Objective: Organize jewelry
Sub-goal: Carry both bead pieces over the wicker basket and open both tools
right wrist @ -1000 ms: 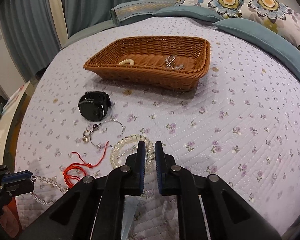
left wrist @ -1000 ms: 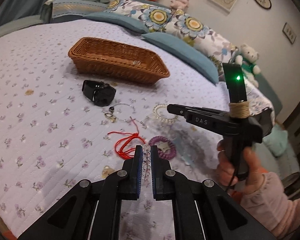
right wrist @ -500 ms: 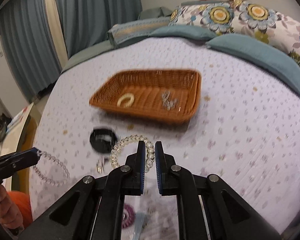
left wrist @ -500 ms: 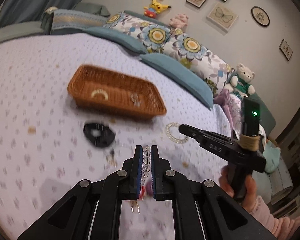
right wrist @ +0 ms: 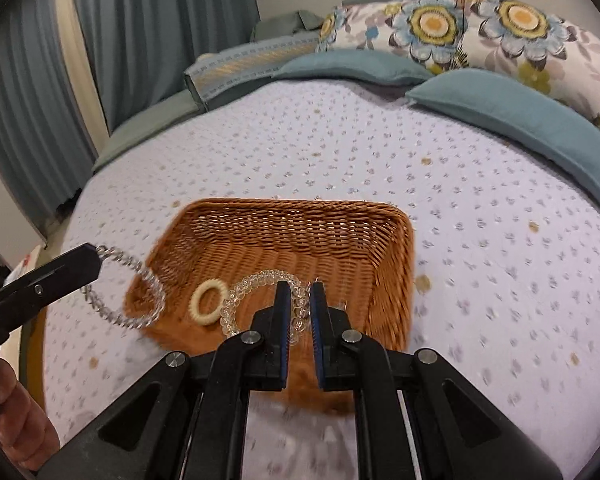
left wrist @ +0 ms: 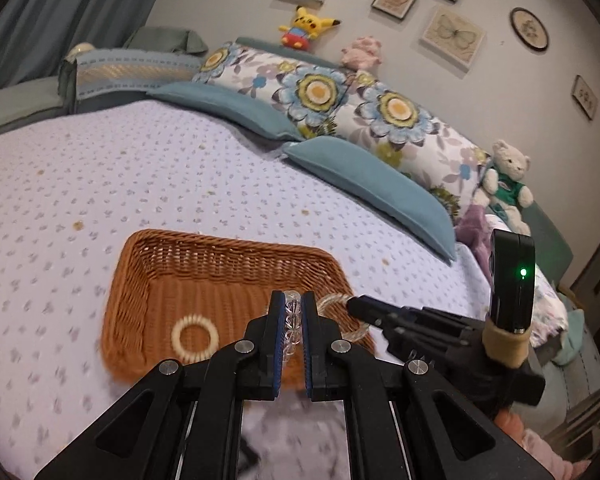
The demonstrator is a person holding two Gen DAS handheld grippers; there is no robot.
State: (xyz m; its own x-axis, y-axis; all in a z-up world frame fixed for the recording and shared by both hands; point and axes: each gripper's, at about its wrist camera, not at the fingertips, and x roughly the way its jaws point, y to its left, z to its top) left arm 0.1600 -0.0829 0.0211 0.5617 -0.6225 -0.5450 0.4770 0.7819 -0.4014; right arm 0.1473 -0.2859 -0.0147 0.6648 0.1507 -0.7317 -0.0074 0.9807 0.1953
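A brown wicker basket [left wrist: 172,264] [right wrist: 380,240] sits on the lilac bedspread with a cream ring bracelet [left wrist: 195,337] [right wrist: 206,298] inside. My left gripper [left wrist: 292,308] is shut on a clear crystal bead bracelet [left wrist: 292,320], held above the basket's near edge; from the right wrist view the bracelet [right wrist: 128,292] hangs from the left gripper [right wrist: 94,258] over the basket's left corner. My right gripper [right wrist: 299,300] is shut on a pale bead bracelet [right wrist: 256,286], held over the basket; in the left view its loop [left wrist: 336,300] shows at the right gripper [left wrist: 354,304].
Blue and floral pillows [left wrist: 364,184] line the far side of the bed. A teddy bear [left wrist: 506,180] sits at the right edge. Curtains [right wrist: 60,80] hang at the left beyond the bed.
Both grippers have lifted their bracelets off the bedspread and moved forward over the basket. The watch, red cord and other jewelry have dropped out of view.
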